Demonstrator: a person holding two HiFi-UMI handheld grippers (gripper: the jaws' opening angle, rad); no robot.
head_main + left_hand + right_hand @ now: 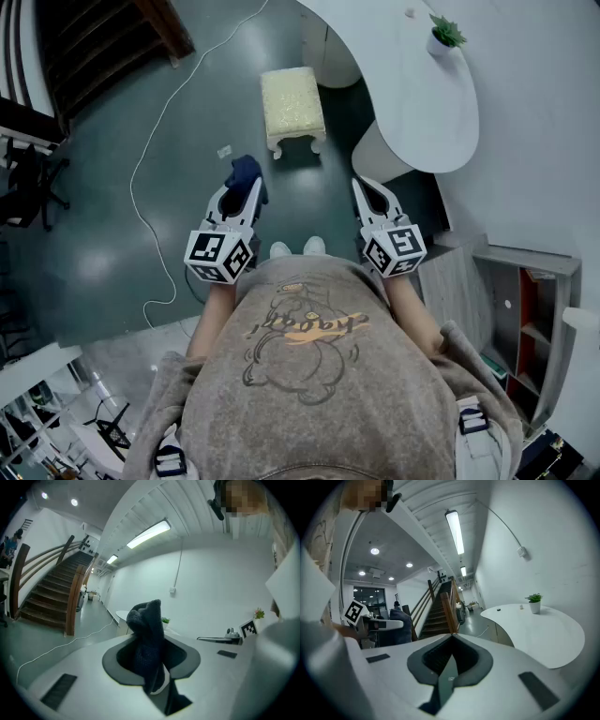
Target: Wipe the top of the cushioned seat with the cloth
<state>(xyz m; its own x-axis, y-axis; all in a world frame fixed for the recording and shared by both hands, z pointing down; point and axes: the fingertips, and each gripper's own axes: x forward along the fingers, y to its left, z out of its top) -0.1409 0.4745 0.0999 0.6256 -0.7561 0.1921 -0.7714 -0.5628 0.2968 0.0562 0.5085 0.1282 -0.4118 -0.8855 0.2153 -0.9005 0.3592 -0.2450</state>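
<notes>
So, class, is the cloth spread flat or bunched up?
Bunched up: the cloth stands crumpled, pinched in the left tool.

The cushioned seat (292, 105) stands on the floor ahead of the person, beyond and between the left gripper (247, 190) and the right gripper (362, 190). The cloth (244, 171) sits between the left gripper's jaws (well apart from the seat). A table (422, 117) lies just right of the seat with a potted plant (444, 36) on it, and stairs (94, 47) rise at the far left.
</notes>
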